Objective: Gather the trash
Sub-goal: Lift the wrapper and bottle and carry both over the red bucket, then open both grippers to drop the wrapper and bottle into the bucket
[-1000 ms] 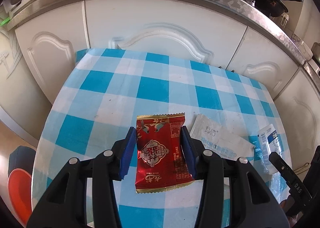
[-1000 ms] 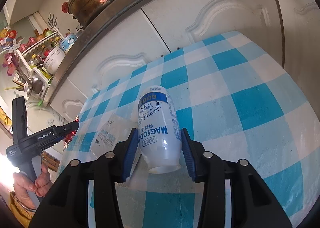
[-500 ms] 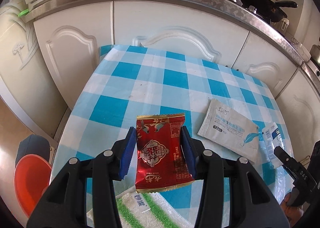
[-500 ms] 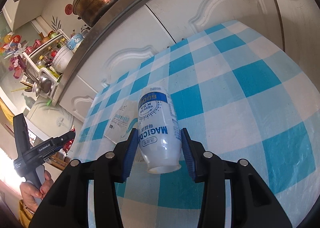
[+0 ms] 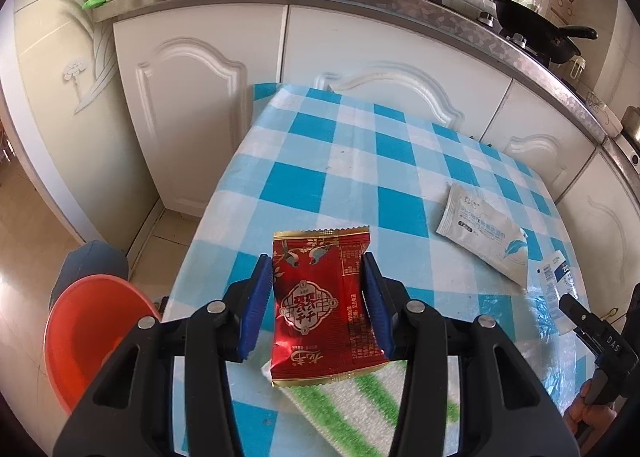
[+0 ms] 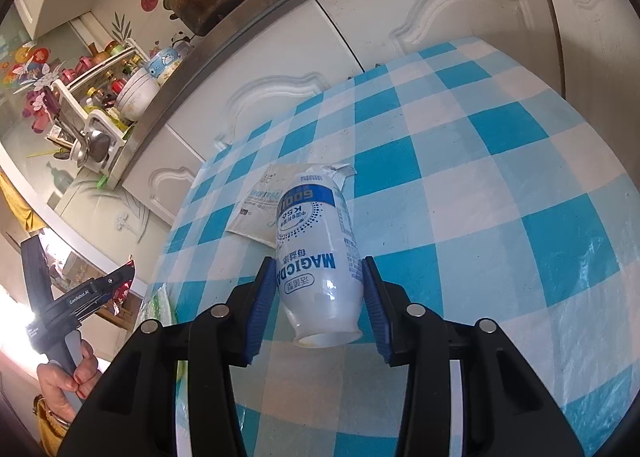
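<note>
While both wrist views have pulled up and back over the last second, the grips themselves have not altered. Taking the checked table (image 5: 352, 161) as the landmark and starting off its left edge: an orange bin (image 5: 80, 341) has come into the left wrist view down on the floor, just beside that edge, where a second ago only a sliver of it showed. Next, the left gripper (image 5: 318, 305) stays clamped on the red snack packet (image 5: 320, 309), carried clear above the table's near left corner, with a green-striped cloth (image 5: 360, 405) now showing on the table beneath it (it was out of sight a second ago). Further right on the table lies a white sachet (image 5: 482, 241), untouched and still to be collected. Right of that, the right gripper (image 6: 319, 299) keeps its jaws pressed on the white bottle (image 6: 318, 253), mouth toward the camera; it appears lifted off the table, though the far end hides whether it clears the sachet behind it.

My reading: both pieces of trash are secured and the pickup is done, so the shift toward the table's left edge looks like the carry to the orange bin. The packet is the nearer to it; the bottle must cross the whole table.
</note>
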`<state>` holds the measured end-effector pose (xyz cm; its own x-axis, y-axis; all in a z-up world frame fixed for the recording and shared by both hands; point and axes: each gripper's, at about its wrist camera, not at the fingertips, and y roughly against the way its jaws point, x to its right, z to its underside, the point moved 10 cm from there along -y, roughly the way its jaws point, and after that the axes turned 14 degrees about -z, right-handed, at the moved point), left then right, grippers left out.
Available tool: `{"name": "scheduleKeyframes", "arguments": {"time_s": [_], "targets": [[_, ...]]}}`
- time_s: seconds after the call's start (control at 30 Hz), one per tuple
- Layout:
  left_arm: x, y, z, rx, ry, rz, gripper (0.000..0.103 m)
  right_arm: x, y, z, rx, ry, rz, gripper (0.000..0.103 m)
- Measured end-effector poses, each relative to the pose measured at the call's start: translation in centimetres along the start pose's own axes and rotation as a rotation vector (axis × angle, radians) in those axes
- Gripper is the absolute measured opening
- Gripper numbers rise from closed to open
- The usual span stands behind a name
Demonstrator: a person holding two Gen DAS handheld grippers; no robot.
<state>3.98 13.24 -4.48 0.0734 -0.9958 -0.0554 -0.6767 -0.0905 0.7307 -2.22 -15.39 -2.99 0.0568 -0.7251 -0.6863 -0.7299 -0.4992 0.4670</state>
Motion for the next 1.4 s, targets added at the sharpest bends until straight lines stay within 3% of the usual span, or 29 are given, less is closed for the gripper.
{"name": "scheduleKeyframes", "arguments": {"time_s": [0.67,1.4], "targets": [[-12.3,0.7,2.8,-0.063,0.144,-0.063,0.046,-8.4,-1.6,3.4,-0.101,0.112,-0.039,0.045],[-25.7,0.0,7.4,-0.136,0.354,-0.122,0.047,-21.8,-7.7,7.0,-0.260,0.243,-0.193,0.045]]}}
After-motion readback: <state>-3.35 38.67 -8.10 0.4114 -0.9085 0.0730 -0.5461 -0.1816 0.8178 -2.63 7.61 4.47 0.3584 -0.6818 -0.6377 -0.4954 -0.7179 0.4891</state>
